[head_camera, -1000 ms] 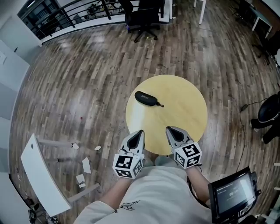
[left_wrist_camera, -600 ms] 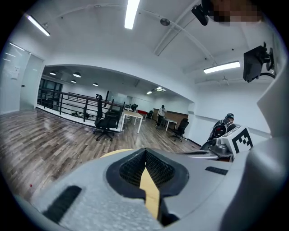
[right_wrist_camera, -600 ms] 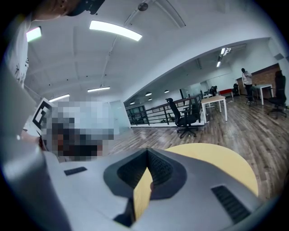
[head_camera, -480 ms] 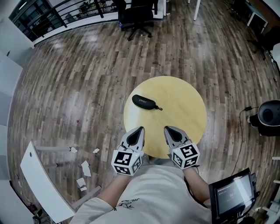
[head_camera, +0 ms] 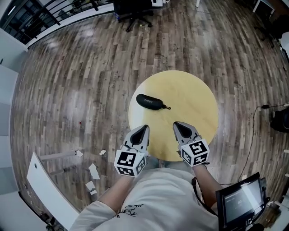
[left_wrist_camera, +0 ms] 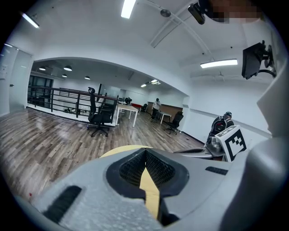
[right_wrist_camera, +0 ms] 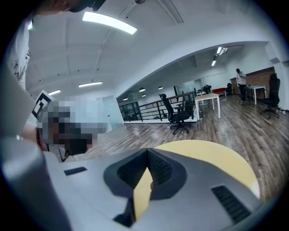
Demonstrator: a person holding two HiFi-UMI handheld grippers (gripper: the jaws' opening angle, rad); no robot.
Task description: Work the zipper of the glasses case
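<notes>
A black oval glasses case [head_camera: 150,101] lies on the left part of the round yellow table [head_camera: 194,99], its zipper pull sticking out at its right end. Both grippers hover over the table's near edge, well short of the case. My left gripper [head_camera: 145,128] is shut with nothing in it, tips together. My right gripper [head_camera: 175,124] is shut and empty too. In the left gripper view the left gripper [left_wrist_camera: 145,152] points over the table [left_wrist_camera: 118,150]; the case is hidden. The right gripper [right_wrist_camera: 147,153] in its own view likewise hides the case.
Wood-plank floor surrounds the table. A black office chair [head_camera: 132,10] stands far behind it. A white board [head_camera: 47,194] and paper scraps [head_camera: 92,173] lie on the floor at lower left. A dark screen device [head_camera: 239,203] sits at lower right, with a cable on the right.
The head view has shifted: the table and case now sit slightly higher and the chair nearer the top edge. Both grippers stay shut side by side, nudged a little forward over the table's edge.
</notes>
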